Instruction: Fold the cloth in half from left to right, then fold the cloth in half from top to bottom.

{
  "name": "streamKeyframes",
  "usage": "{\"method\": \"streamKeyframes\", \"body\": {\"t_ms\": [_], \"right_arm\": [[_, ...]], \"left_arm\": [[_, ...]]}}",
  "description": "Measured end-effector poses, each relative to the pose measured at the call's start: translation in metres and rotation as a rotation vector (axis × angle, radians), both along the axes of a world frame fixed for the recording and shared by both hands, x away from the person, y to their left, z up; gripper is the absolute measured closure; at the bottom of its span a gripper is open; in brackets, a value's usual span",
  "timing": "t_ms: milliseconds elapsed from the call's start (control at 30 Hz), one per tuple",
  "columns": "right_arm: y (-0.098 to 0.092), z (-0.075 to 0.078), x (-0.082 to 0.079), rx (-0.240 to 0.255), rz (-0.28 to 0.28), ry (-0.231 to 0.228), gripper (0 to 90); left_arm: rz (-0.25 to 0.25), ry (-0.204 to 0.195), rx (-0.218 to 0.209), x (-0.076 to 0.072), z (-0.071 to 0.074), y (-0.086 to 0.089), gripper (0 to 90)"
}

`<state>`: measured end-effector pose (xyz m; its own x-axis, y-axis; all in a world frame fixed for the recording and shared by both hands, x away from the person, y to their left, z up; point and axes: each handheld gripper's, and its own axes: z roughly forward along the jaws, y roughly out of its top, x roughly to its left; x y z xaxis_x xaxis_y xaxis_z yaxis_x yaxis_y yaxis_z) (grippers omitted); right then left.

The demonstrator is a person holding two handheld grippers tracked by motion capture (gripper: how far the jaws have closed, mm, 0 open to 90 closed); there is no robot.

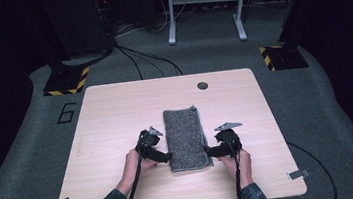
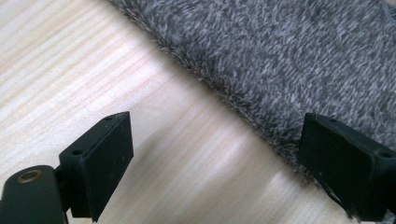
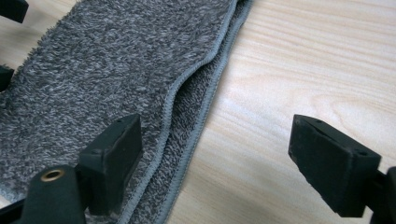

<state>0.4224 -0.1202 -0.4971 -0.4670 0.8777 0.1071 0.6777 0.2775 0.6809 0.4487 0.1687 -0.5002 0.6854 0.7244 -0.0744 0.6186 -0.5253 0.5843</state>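
Towel [image 1: 185,138], one only, grey and folded into a long strip, is laid at the middle of the wooden table [image 1: 116,116] in the high view, its length running away from the person. Two grippers are counted, one in each hand. The left gripper [image 1: 167,157] is brought to the near left edge of the cloth and the right gripper [image 1: 208,151] to the near right edge, so the near end is flanked from both sides, probably so that both near corners can be taken at once.

From the left gripper view, the two jaws are seen spread wide and nothing is pinched. One jaw hangs over bare wood; the other is set at the fuzzy folded edge of the towel [image 2: 280,60], so the edge lies between them.

From the right gripper view, the jaws are likewise spread and empty. One is placed over the cloth, the other over bare table [image 3: 317,60], with the hemmed edges between. Two stitched hems [image 3: 196,107] are counted there, one layer on another, which suggests that both layers are meant to be caught together.
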Motion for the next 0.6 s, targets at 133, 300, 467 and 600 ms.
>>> {"method": "streamKeyframes", "body": {"t_ms": [133, 300, 467, 600], "right_arm": [[-0.002, 0.002, 0.003, 0.006, 0.011, 0.007, 15.3], [-0.005, 0.005, 0.010, 0.013, 0.034, 0.002, 14.9], [-0.006, 0.010, 0.018, 0.008, 0.045, 0.005, 14.7], [-0.006, 0.013, 0.025, 0.019, 0.048, 0.015, 13.9]], "left_arm": [[0.014, 0.004, 0.001, 0.006, 0.003, 0.004, 8.5], [0.049, 0.007, -0.028, 0.015, 0.006, 0.009, 6.4], [0.088, 0.014, -0.043, 0.029, 0.009, 0.013, 3.3], [0.129, 0.021, -0.065, 0.041, 0.010, 0.016, 0.3]]}}
